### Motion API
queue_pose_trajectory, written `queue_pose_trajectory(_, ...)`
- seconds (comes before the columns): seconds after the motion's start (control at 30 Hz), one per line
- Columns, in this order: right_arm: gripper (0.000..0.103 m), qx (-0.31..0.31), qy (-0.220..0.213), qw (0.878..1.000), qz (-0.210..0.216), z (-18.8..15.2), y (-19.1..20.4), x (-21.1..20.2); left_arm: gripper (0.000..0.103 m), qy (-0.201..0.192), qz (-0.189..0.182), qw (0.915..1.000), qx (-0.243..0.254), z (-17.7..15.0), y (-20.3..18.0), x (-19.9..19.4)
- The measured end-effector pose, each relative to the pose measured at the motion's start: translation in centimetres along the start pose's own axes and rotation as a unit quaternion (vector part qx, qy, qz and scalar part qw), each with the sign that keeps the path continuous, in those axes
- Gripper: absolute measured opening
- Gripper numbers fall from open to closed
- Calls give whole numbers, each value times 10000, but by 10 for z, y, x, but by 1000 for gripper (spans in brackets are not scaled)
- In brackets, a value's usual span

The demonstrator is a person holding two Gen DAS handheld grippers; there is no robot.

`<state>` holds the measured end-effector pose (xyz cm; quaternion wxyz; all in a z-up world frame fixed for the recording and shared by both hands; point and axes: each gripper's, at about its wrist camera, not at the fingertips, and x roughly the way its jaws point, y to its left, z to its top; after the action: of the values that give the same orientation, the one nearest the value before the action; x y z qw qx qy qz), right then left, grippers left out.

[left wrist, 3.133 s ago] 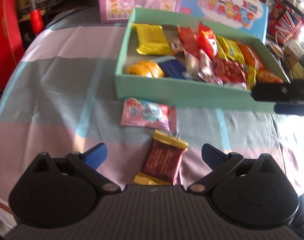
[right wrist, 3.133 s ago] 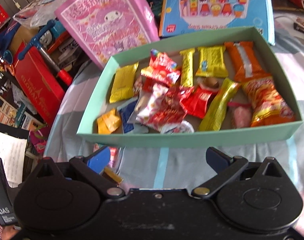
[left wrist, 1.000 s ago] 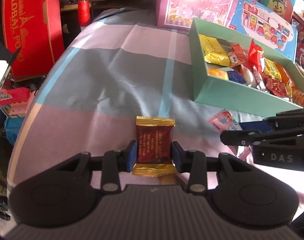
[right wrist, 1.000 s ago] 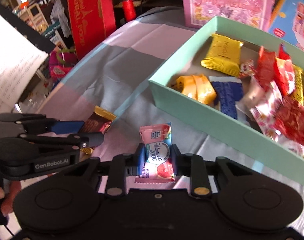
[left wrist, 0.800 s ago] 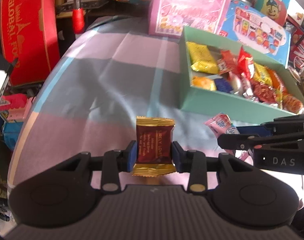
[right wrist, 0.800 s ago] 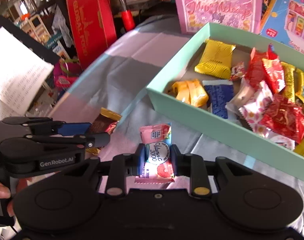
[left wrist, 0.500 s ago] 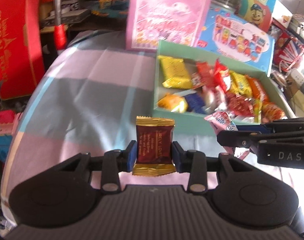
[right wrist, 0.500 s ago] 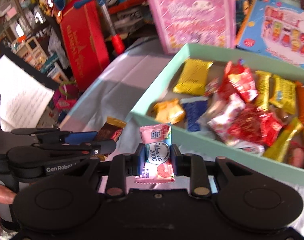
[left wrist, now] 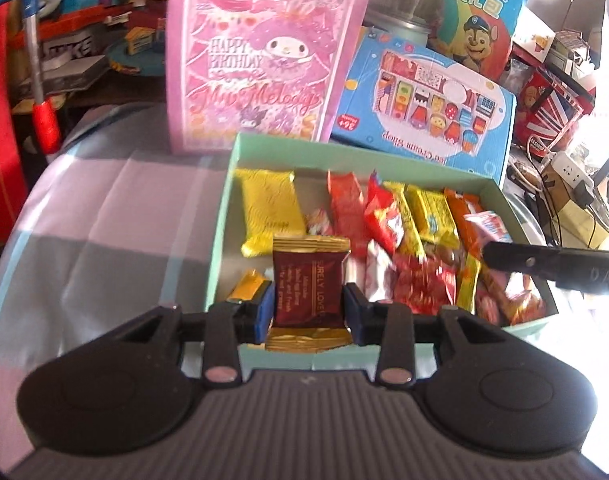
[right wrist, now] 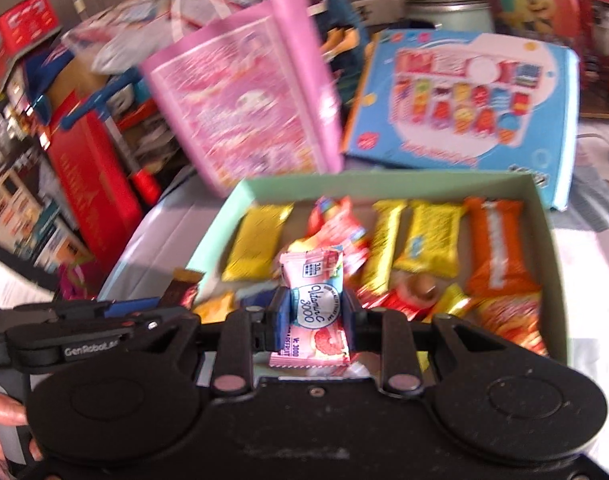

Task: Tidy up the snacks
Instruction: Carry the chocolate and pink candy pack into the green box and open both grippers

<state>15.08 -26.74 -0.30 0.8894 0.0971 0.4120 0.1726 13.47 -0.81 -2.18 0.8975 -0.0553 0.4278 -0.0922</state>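
Your left gripper [left wrist: 307, 307] is level, its blue pads pressed onto both sides of a maroon-and-gold chocolate packet [left wrist: 310, 285]. The packet stands upright over the near wall of the mint-green snack box [left wrist: 220, 232], at 6 o'clock of the box. Its printed text runs sideways; "URELY LOVE" is legible, the smaller lines are not.

Your right gripper [right wrist: 313, 318] is also level and pinches a pink candy sachet [right wrist: 314, 304], upright, over the near part of the same box [right wrist: 212, 232]. Its round label reads "Vitamin C 3000", with a grapefruit slice pictured below.

In the right wrist view, your left gripper [right wrist: 144, 312] comes in from 9 o'clock; its body reads "GenRobot" and the chocolate packet [right wrist: 180, 290] shows at its tips. Fingers of your left hand [right wrist: 4, 432] show at 8 o'clock. In the left wrist view, your right gripper [left wrist: 492, 246] comes in from 3 o'clock, lettered "DAS", with the sachet [left wrist: 488, 226] at its tip, over the right half of the box.

The box holds yellow, red and orange wrapped snacks; it rests on a checked cloth [left wrist: 104, 216].

At 12 o'clock stands a pink gift bag [left wrist: 264, 52] reading "HAPPY BIRTHDAY" and "My Melody". At 1 o'clock a blue toy box [left wrist: 428, 108] reads "Ice Cream Shop", upside down.
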Motion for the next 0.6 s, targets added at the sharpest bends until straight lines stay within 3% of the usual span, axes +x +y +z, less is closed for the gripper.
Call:
queue_pose_trajectory(0.27,26,499,-1,9985,-227,37,-54,28,36,1,0,10000,60,48,-6,42)
queue_pose_trajectory(0.6,26,573,198,9977,-300,60,-73,82,36,143,62,9997,185,85,-14,98)
